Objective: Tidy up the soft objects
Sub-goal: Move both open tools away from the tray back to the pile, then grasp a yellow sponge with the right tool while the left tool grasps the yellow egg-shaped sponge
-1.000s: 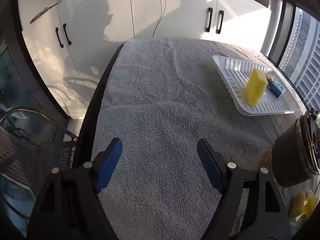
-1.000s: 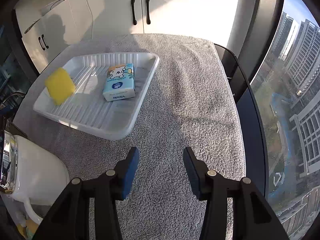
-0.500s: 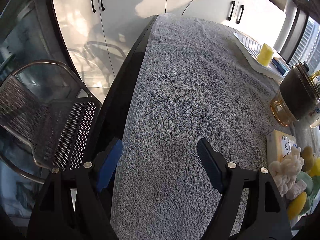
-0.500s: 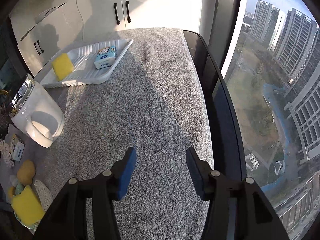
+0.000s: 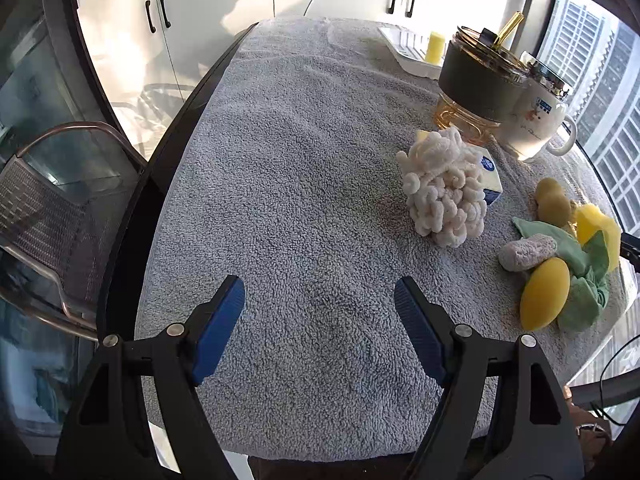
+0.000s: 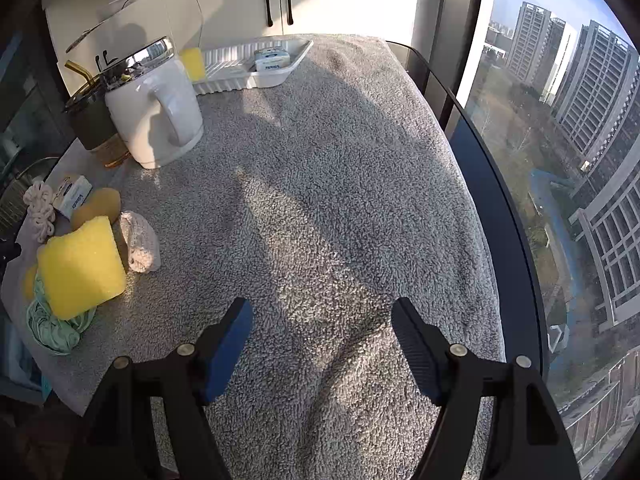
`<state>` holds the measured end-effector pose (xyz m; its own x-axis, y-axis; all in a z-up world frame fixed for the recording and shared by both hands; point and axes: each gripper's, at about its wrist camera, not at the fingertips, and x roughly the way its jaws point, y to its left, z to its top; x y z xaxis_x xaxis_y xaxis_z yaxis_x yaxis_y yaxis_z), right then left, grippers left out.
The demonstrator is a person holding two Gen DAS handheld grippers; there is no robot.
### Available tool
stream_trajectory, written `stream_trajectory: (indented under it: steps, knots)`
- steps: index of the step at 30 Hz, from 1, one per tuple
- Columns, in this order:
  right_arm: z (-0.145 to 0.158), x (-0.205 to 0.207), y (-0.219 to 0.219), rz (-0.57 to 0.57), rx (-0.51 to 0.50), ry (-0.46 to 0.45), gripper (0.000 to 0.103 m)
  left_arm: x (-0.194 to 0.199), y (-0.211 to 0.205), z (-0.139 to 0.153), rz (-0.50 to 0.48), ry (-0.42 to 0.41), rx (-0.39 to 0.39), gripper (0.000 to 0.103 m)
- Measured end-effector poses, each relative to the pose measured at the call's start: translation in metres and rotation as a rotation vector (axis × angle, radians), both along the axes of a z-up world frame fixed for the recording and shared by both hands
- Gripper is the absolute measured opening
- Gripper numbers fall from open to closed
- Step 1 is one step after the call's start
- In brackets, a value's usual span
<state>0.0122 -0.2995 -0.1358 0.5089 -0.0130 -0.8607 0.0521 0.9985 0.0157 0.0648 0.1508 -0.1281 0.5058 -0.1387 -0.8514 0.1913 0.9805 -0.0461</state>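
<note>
We hold both grippers low over the towel-covered tabletop (image 5: pixel 288 184), the left gripper (image 5: pixel 319 300) and right gripper (image 6: pixel 322 320) each with jaws spread wide and empty, ready to pick. The soft things wait in a loose heap near the tabletop's near edge: a cream knitted bundle (image 5: pixel 444 188), a yellow sponge (image 6: pixel 82 266) and a green cloth (image 5: pixel 580 280). The white tray (image 6: pixel 256 68) at the far end already holds a sponge and a tissue pack, so it looks like the collecting place.
</note>
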Motion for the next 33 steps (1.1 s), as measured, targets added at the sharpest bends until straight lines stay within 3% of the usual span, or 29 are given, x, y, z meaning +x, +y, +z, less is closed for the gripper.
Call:
stream_trajectory:
  steps: [3, 5, 8, 12, 16, 26, 33]
  knots:
    - [0.008, -0.013, 0.022, 0.025, 0.029, -0.013, 0.087, -0.018, -0.027, 0.010, -0.065, -0.014, -0.039, 0.078]
    - [0.013, -0.018, 0.039, 0.058, 0.040, -0.022, 0.093, -0.029, -0.047, 0.017, -0.116, -0.034, -0.047, 0.084]
    - [0.021, -0.024, 0.065, 0.117, 0.027, -0.045, 0.093, -0.041, -0.074, 0.023, -0.184, -0.068, -0.028, 0.092]
    - [0.028, -0.027, 0.088, 0.167, 0.025, -0.077, 0.094, -0.052, -0.101, 0.022, -0.246, -0.074, 0.016, 0.092]
    - [0.029, -0.023, 0.102, 0.203, 0.044, -0.092, 0.094, -0.056, -0.116, 0.016, -0.291, -0.061, 0.003, 0.092]
    - [0.022, -0.015, 0.123, 0.244, 0.063, -0.105, 0.094, -0.049, -0.143, 0.006, -0.327, -0.027, -0.060, 0.092]
    - [0.018, -0.005, 0.133, 0.243, 0.020, -0.118, 0.090, -0.044, -0.144, 0.003, -0.318, -0.022, -0.103, 0.092]
